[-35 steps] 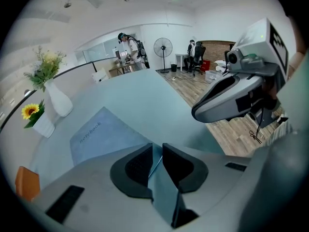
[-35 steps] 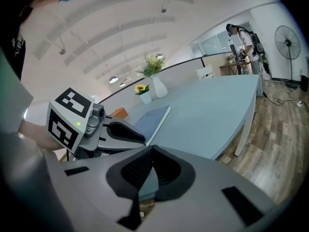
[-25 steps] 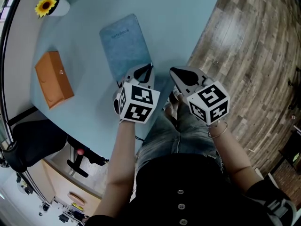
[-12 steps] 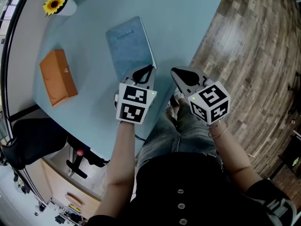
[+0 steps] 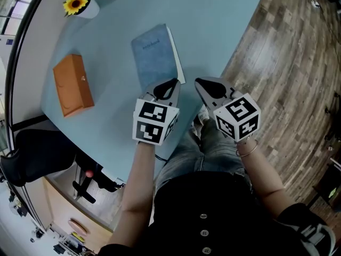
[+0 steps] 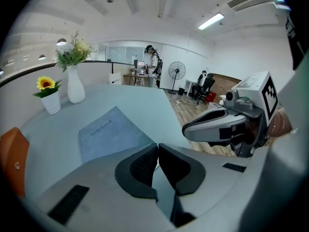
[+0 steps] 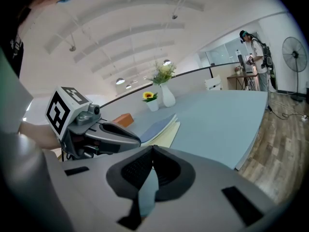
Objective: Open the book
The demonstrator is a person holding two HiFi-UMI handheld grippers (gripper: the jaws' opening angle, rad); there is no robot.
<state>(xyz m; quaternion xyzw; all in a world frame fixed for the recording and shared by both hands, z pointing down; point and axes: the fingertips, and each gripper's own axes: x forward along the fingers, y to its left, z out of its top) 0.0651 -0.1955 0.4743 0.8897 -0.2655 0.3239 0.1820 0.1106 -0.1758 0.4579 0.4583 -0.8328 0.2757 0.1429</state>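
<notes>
On the smooth pale-blue table (image 5: 213,25), the leftmost thing is one orange box (image 5: 73,85), oblong, with a small stud on top. Beyond it stands one small white pot (image 5: 89,10) holding a single sunflower (image 5: 75,3). Next to that is one glossy white vase (image 6: 75,88) with a spray of pale flowers and greenery.

Right of the box lies the one book (image 5: 154,55), flat and rectangular. It has a matt blue-grey cover and a pale strip of pages along its right edge, and it looks closed from above.

The left gripper (image 5: 171,84) is at the book's near end, its ribbed black pads pressed together with nothing between them. The right gripper (image 5: 200,83) is just beside it, off the table's edge, its jaws also together and empty. Each of the two carries a marker cube. At far right is a wood-plank floor (image 5: 298,79).
</notes>
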